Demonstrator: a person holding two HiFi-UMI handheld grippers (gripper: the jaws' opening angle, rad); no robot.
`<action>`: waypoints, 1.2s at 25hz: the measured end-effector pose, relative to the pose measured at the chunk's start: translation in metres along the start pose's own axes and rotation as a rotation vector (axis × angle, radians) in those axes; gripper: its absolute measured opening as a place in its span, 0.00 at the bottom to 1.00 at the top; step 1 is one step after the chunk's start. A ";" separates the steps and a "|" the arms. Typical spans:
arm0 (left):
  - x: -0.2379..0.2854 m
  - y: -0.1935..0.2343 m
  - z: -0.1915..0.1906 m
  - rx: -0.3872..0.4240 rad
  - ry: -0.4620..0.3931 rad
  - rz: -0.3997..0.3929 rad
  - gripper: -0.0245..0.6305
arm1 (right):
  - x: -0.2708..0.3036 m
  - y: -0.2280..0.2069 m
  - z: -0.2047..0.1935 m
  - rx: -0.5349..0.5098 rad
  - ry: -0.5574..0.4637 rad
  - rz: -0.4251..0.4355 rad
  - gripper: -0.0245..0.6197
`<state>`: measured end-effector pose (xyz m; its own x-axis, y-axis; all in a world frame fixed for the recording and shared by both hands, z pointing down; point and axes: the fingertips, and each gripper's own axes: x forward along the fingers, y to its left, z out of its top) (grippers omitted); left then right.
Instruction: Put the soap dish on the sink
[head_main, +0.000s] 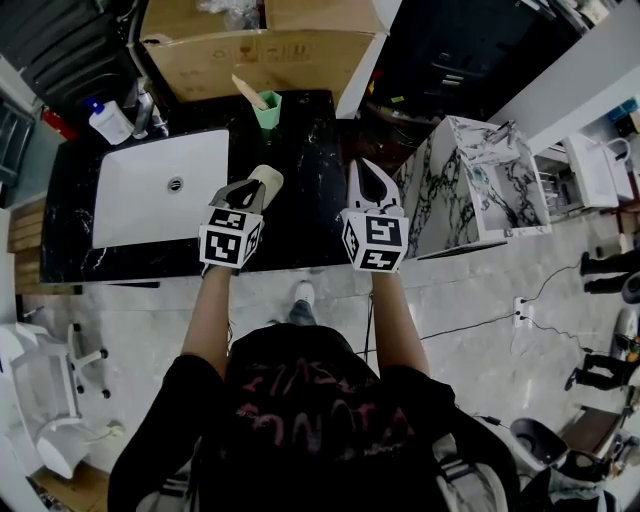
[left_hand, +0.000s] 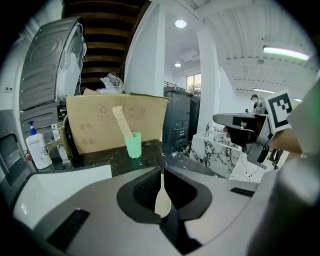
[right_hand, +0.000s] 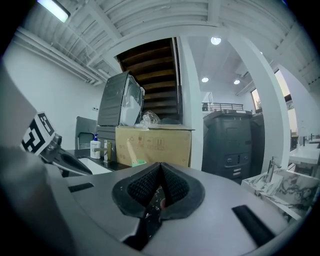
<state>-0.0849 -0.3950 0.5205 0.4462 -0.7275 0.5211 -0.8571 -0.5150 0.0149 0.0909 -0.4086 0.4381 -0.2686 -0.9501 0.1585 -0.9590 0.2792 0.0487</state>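
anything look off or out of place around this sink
Nothing looks spilled or broken. The soap dish isn't set down: it's pinched edge-on in the left gripper over the black counter, beside the white sink. A large cardboard box crowds the back, right behind the green cup.

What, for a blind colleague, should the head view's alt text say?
Seen from above, a person holds the left hand-held gripper shut on a beige soap dish over a black counter, beside the white sink. The right hand-held gripper is shut and empty; a green cup stands behind.
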 end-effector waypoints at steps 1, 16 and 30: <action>-0.004 0.001 0.005 -0.001 -0.015 0.005 0.08 | -0.002 0.001 0.001 -0.001 -0.002 0.000 0.06; -0.066 0.019 0.067 0.047 -0.225 0.086 0.06 | -0.030 0.015 0.014 -0.008 -0.024 -0.005 0.06; -0.121 0.021 0.094 0.064 -0.383 0.120 0.06 | -0.052 0.035 0.029 -0.041 -0.046 0.000 0.06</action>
<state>-0.1329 -0.3605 0.3779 0.4181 -0.8942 0.1598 -0.8965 -0.4346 -0.0863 0.0688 -0.3531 0.4024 -0.2738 -0.9551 0.1131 -0.9546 0.2842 0.0892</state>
